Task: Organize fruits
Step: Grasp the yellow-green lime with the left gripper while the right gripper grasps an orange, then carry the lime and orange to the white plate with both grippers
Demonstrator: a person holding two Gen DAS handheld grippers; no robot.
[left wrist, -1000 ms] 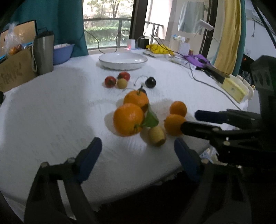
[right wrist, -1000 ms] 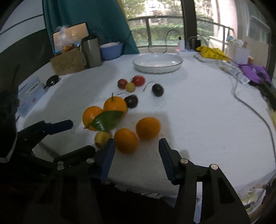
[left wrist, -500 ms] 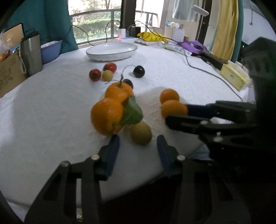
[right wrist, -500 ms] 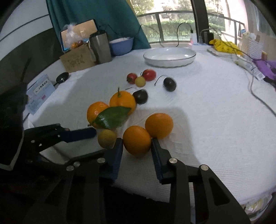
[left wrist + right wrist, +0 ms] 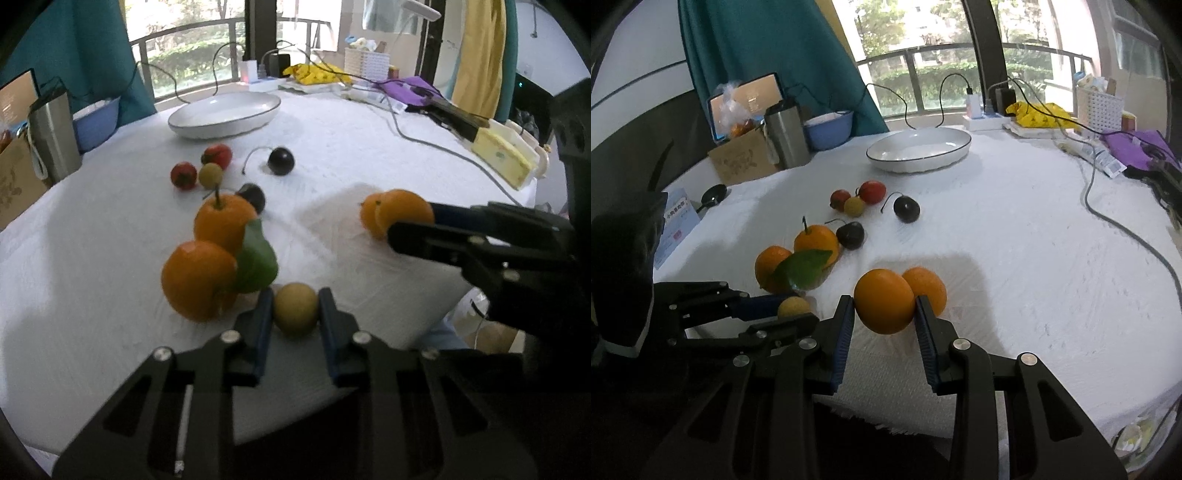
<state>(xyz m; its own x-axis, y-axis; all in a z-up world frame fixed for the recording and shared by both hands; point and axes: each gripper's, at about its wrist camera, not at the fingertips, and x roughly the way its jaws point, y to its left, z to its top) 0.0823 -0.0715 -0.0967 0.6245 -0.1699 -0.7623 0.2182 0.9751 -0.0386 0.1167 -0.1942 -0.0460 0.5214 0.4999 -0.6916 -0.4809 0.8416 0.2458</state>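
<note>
A small yellow-green fruit (image 5: 295, 308) sits low in the centre of the left wrist view, pinched between the blue fingers (image 5: 263, 325) of the left gripper (image 5: 295, 314), which have just closed onto it. Just left of it lie two oranges (image 5: 199, 278) with a green leaf (image 5: 255, 264). In the right wrist view an orange (image 5: 884, 301) sits at lower centre, pinched by the right gripper (image 5: 885, 314), touching a second orange (image 5: 929, 286) behind it. Small red, yellow and dark fruits (image 5: 855, 205) lie further up the white desk (image 5: 1015, 258), with an empty white dish (image 5: 919, 149) near the top
</note>
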